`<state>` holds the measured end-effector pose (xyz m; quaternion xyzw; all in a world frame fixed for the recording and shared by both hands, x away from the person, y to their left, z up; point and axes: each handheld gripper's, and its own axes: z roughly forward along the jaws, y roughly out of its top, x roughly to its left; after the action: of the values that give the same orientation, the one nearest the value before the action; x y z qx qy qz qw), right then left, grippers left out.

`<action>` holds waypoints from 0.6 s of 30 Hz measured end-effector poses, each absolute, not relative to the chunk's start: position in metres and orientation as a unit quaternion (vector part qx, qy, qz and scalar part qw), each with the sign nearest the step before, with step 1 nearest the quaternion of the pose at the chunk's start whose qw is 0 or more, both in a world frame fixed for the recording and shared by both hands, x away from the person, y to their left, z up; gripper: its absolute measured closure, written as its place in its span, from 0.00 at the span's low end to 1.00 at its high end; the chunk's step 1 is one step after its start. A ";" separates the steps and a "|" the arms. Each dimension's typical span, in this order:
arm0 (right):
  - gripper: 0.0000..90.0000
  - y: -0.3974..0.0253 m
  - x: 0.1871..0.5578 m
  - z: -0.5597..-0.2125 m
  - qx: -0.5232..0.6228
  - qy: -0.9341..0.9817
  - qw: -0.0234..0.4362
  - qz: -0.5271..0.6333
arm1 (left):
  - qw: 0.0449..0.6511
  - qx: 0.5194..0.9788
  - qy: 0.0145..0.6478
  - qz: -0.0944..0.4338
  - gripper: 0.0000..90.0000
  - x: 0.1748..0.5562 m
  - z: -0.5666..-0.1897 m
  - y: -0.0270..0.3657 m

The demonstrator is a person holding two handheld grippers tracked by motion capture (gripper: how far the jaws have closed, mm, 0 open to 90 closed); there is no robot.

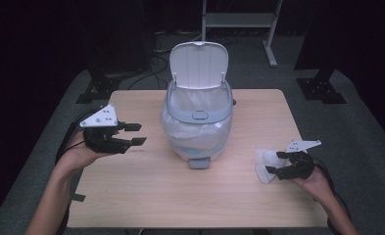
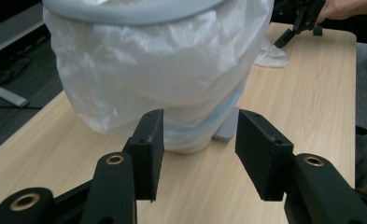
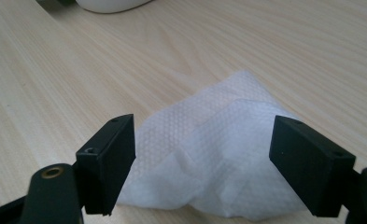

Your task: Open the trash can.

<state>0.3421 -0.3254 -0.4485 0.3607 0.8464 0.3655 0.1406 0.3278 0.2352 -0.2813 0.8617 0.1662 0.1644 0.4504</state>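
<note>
From up high, left claw [image 1: 131, 133] spread wide left of the lidded-open bin [image 1: 198, 117], right claw [image 1: 277, 163] gaping at a tissue [image 1: 264, 164] on the counter [image 1: 180, 196]; left gripper view, nothing between the jaws, just bin ahead; right gripper view, tissue [image 3: 218, 158] lying flat between parted jaws, ungripped.

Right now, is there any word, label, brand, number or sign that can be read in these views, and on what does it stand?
None can be read.
Table: a faint dark mark beside the bin, too small to read.
Bin, its raised lid and bag: plain.
Tissue: embossed dots, no print.
Left tongs, right tongs and their grey plates: screw holes, no lettering.
</note>
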 end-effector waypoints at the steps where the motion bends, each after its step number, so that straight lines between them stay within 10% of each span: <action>1: 0.24 -0.325 0.343 -0.450 0.361 0.848 0.140 0.362 | 0.449 0.862 0.168 0.165 0.57 0.327 -0.284 0.237; 18: 0.25 -0.318 0.356 -0.470 0.362 0.862 0.137 0.328 | 0.445 0.858 0.200 0.160 0.41 0.327 -0.325 0.249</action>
<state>0.3557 -0.3175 -0.4695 0.3624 0.8616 0.3279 0.1372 0.3271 0.2486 -0.3255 0.8581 0.1997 0.1600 0.4452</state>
